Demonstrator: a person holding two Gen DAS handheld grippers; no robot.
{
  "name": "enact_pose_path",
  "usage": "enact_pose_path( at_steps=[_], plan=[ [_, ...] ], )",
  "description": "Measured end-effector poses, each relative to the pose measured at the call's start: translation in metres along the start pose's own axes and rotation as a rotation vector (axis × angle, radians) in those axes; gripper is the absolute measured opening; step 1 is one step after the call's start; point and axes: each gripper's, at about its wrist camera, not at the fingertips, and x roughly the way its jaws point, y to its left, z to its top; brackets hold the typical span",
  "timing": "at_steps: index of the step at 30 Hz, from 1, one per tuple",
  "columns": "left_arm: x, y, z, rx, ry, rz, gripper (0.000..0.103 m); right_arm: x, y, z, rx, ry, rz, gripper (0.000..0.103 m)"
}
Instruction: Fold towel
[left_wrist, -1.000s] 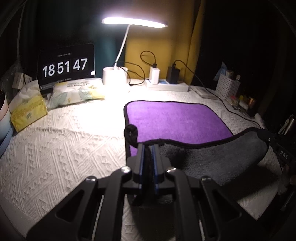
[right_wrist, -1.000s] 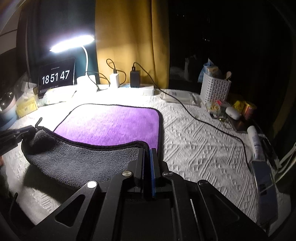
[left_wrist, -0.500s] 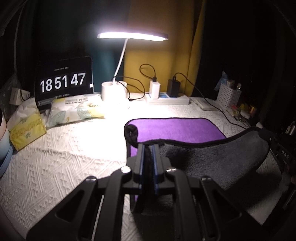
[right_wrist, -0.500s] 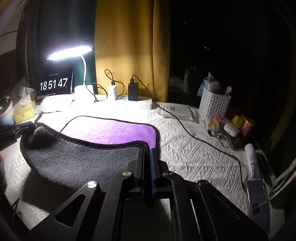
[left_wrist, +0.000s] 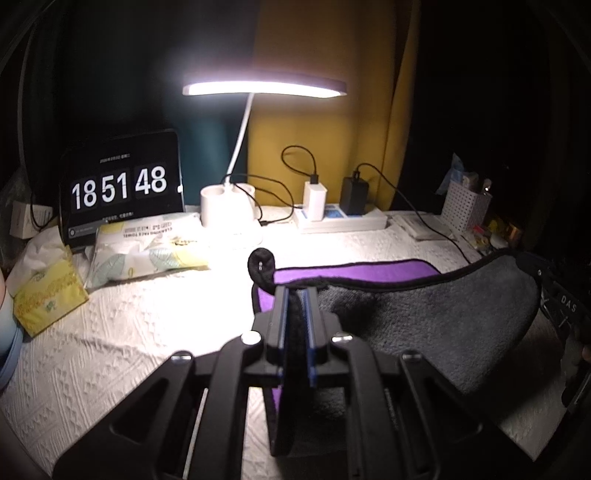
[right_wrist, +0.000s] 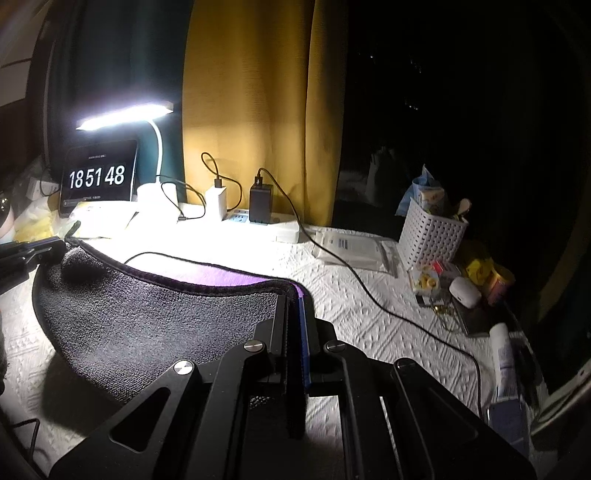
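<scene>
The towel (left_wrist: 424, 317) is purple on one face and grey on the other, with a black hem. Its near edge is lifted and carried over the purple part (left_wrist: 354, 271) that lies on the white textured cloth. My left gripper (left_wrist: 294, 295) is shut on the towel's near left corner, whose black loop sticks up above the fingers. My right gripper (right_wrist: 293, 301) is shut on the near right corner; the grey face (right_wrist: 147, 321) sags between both grippers. The left gripper also shows in the right wrist view (right_wrist: 33, 251), and the right gripper in the left wrist view (left_wrist: 554, 295).
Behind the towel stand a lit desk lamp (left_wrist: 264, 88), a clock display (left_wrist: 118, 188), a power strip (left_wrist: 340, 219) with chargers and cables, and tissue packs (left_wrist: 147, 251). A white basket (right_wrist: 432, 232), small items and a cable (right_wrist: 369, 291) lie to the right.
Both grippers have lifted the near edge higher and carried it toward the back. The grey underside now covers most of the purple face. The clock went from 47 to 48.
</scene>
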Motion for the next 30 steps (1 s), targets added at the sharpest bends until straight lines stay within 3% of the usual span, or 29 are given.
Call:
enact_pose_path(
  at_steps=[17, 30],
  plan=[
    [0.047, 0.012, 0.023, 0.006, 0.013, 0.038, 0.009, 0.057, -0.007, 0.028, 0.003, 0.022, -0.026, 0.006],
    [0.108, 0.016, 0.026, 0.002, 0.098, 0.058, 0.009, 0.112, -0.008, 0.025, 0.008, 0.075, -0.04, 0.006]
  ],
)
